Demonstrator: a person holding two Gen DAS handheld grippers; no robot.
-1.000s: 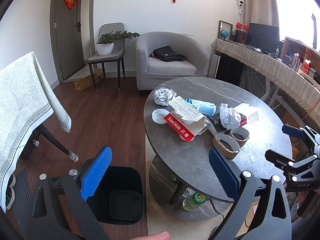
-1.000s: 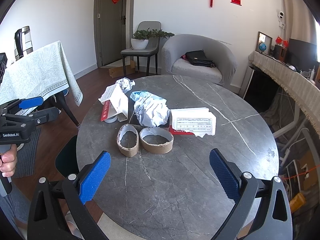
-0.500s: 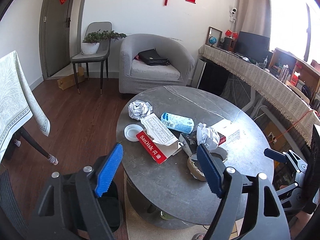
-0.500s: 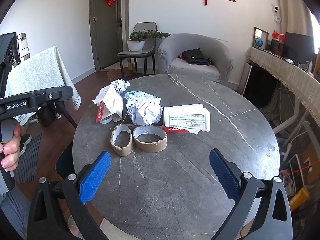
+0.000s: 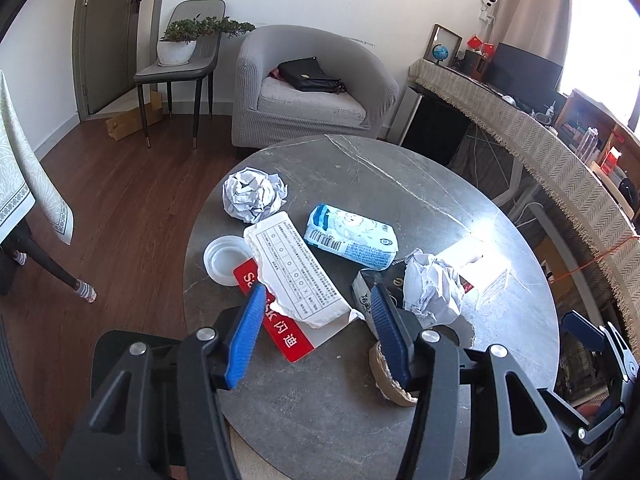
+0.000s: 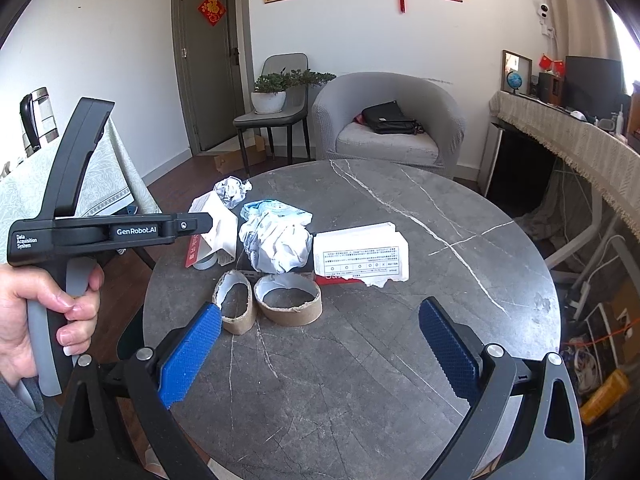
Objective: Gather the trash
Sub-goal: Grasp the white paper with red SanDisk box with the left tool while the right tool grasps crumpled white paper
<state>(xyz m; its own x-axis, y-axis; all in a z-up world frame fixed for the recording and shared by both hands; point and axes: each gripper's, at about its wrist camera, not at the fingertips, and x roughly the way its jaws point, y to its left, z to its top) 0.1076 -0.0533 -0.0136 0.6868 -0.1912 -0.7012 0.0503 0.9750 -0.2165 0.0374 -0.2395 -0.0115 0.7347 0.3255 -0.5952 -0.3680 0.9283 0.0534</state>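
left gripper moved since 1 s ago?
Yes. The left gripper has come in over the table toward the red box; the bin, earlier between its fingers, now sits lower left. Jaws are closing, nothing gripped yet.

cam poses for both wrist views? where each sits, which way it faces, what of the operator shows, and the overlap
Left wrist: on the left gripper, angled down over the near left edge of the round table at the torn SanDisk box; jaws closing around the box, pads not touching it.
Right wrist: on the right gripper, jaws open, over the near table edge, facing the armchair; the person's left hand shows.
Shared: table, box, two cardboard rings, crumpled paper, armchair.
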